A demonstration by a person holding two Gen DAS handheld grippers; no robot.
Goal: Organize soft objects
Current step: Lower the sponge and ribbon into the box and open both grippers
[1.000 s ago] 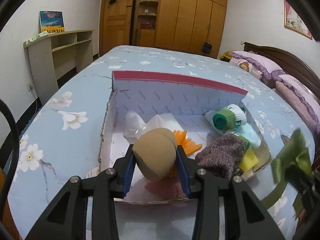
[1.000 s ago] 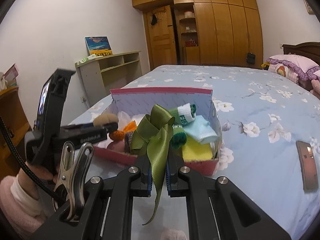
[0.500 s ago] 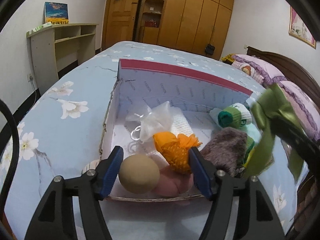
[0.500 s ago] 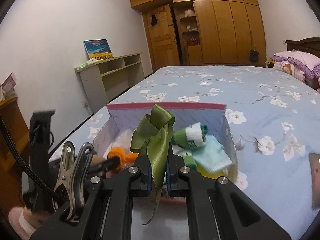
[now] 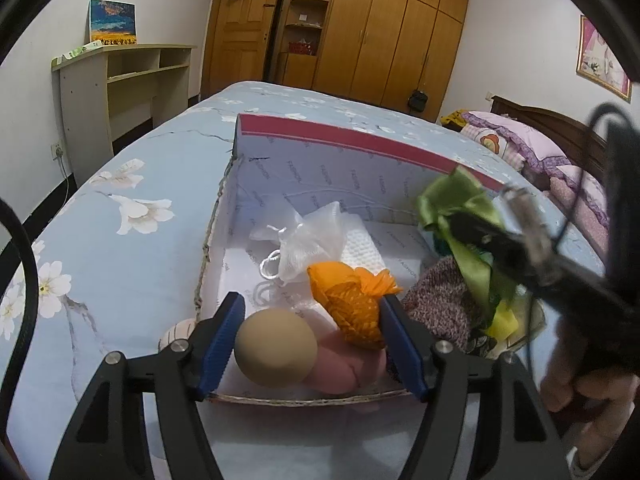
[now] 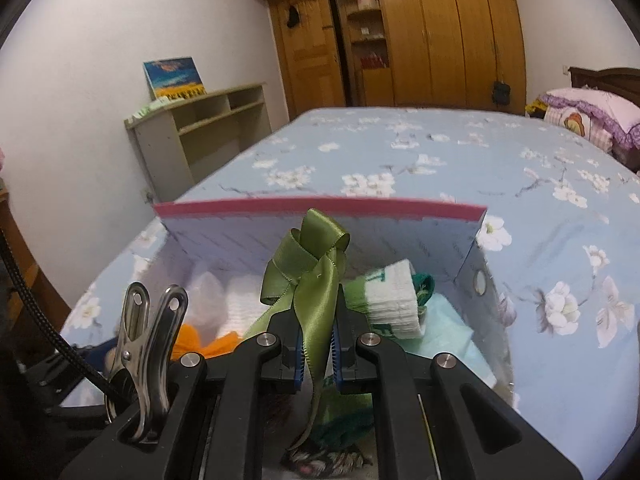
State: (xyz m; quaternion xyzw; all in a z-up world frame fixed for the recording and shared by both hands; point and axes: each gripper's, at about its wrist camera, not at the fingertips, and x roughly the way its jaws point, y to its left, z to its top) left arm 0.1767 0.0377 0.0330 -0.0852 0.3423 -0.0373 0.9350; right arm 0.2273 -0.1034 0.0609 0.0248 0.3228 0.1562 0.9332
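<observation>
A cardboard box (image 5: pixel 360 148) with a red rim lies on the bed. My left gripper (image 5: pixel 312 308) stands open over its near end. A tan ball (image 5: pixel 276 346) lies loose between the jaws, on a pink soft thing (image 5: pixel 344 364). An orange mesh pouf (image 5: pixel 352 300) and a white mesh bag (image 5: pixel 312 240) lie behind it. My right gripper (image 6: pixel 316 320) is shut on a green ribbon bow (image 6: pixel 316 256) and holds it above the box (image 6: pixel 320 202), over a rolled green-white sock (image 6: pixel 394 304). In the left wrist view the bow (image 5: pixel 452 204) hangs at the box's right end, above a brown knitted piece (image 5: pixel 440 300).
The box sits on a blue flowered bedspread (image 5: pixel 132 240). A pale shelf unit (image 5: pixel 112 84) stands at the left wall, with wardrobes (image 5: pixel 384 40) behind it. Pillows (image 5: pixel 520 140) lie at the far right. A metal clip (image 6: pixel 140 344) sits on my right gripper's body. A hand (image 5: pixel 580 392) holds that gripper.
My left jaws opened and let the tan ball drop into the box's near end. My right gripper carried the green bow in over the box.
</observation>
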